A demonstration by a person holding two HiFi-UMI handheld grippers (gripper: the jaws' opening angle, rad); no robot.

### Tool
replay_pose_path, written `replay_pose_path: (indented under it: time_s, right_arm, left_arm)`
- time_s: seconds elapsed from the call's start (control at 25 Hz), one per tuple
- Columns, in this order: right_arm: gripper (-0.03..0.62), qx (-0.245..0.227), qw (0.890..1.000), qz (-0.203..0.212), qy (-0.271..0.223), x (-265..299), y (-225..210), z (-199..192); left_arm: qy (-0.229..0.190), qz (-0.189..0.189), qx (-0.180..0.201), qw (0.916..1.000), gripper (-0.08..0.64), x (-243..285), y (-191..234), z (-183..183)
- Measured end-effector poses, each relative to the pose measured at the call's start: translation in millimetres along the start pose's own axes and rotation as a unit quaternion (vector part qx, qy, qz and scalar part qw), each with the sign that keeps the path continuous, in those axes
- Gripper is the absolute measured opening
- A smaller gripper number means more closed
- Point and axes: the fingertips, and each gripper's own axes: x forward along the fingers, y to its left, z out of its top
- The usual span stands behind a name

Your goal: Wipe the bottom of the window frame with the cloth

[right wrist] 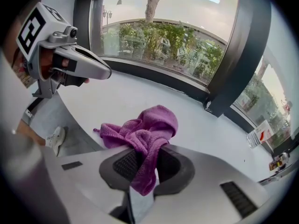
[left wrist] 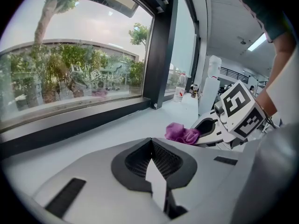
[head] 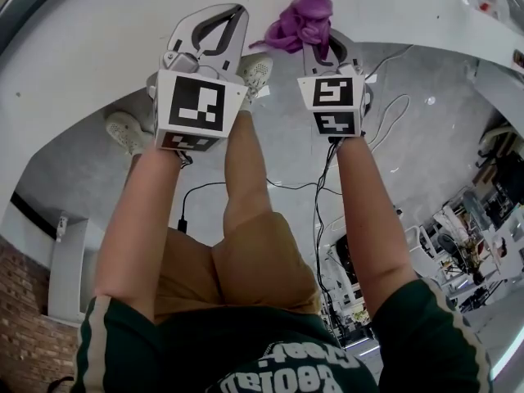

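Premises: most likely a laboratory or technical workroom, not a home. Ahead of the left tongs [left wrist: 152, 141] and the right tongs [right wrist: 142, 155], a long glazed wall in a dark window frame [right wrist: 159, 78] rises from a broad white worktop [right wrist: 135, 101]. Trees [right wrist: 159, 41] stand outside.

Behind the tongs, below the worktop's edge, is a grey floor [head: 426, 170] with loose cables [head: 318, 211] trailing across it. Behind and right of the right tongs stands crowded equipment [head: 463, 236], too small to identify. A ceiling strip light [left wrist: 258, 42] shows to the right of the left tongs. A brick wall [head: 24, 326] lies behind and to their left.
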Motion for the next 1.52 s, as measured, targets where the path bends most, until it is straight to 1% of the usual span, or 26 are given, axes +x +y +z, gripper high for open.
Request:
replay_pose_path:
  time_s: [0.08, 0.24, 0.36, 0.44, 0.6, 0.72, 0.88, 0.96, 1.04, 1.28, 1.52]
  right_arm:
    - [0.078, -0.012, 1.0, -0.005, 0.005, -0.2, -0.1, 1.7]
    - [0.078, -0.055, 0.998, -0.024, 0.021, -0.2, 0.6, 3.3]
    - [0.078, -0.102, 0.993, -0.045, 0.034, 0.3, 2.8, 2.4]
    - [0.078, -0.134, 0.989, -0.051, 0.038, -4.5, 10.8, 8.5]
    - [0.078, -0.185, 0.981, -0.046, 0.039, -12.5, 27.7, 17.4]
    - [0.078, -0.221, 0.974, -0.031, 0.039, -10.1, 43.1, 17.7]
    - [0.078, -0.215, 0.976, -0.014, 0.036, -7.9, 62.3, 25.8]
    - [0.078, -0.212, 0.977, -0.007, 0.035, -6.9, 68.4, 29.3]
    - [0.078, -0.204, 0.978, -0.001, 0.035, -4.1, 71.7, 29.2]
    - [0.078, -0.154, 0.987, 0.021, 0.03, 0.3, 84.1, 35.0]
    - [0.078, -0.113, 0.993, 0.036, 0.017, 2.8, 113.4, 56.5]
  left_arm:
    - [0.001, 0.002, -0.001, 1.0, 0.008, -3.1, 2.8, -0.8]
    - [0.001, 0.012, -0.012, 0.9999, 0.008, -9.6, 9.5, -7.1]
    - [0.001, 0.019, -0.029, 0.9994, 0.008, -12.5, 13.9, -16.6]
    - [0.0, 0.021, -0.033, 0.9992, 0.008, -21.0, 18.0, -19.6]
    - [-0.003, 0.025, -0.037, 0.999, 0.008, -33.3, 24.5, -19.2]
    - [-0.004, 0.023, -0.04, 0.9989, 0.008, -38.1, 25.5, -21.9]
    - [0.001, 0.019, -0.026, 0.9995, 0.008, -50.2, 29.1, -24.6]
    - [0.006, 0.025, -0.026, 0.9993, 0.008, -54.7, 32.4, -27.4]
    - [-0.001, 0.025, -0.032, 0.9992, 0.008, -55.0, 33.2, -30.9]
    - [-0.006, 0.037, -0.042, 0.9984, 0.008, -69.6, 47.0, -42.2]
    - [-0.007, 0.051, -0.056, 0.9971, 0.008, -91.0, 62.5, -56.8]
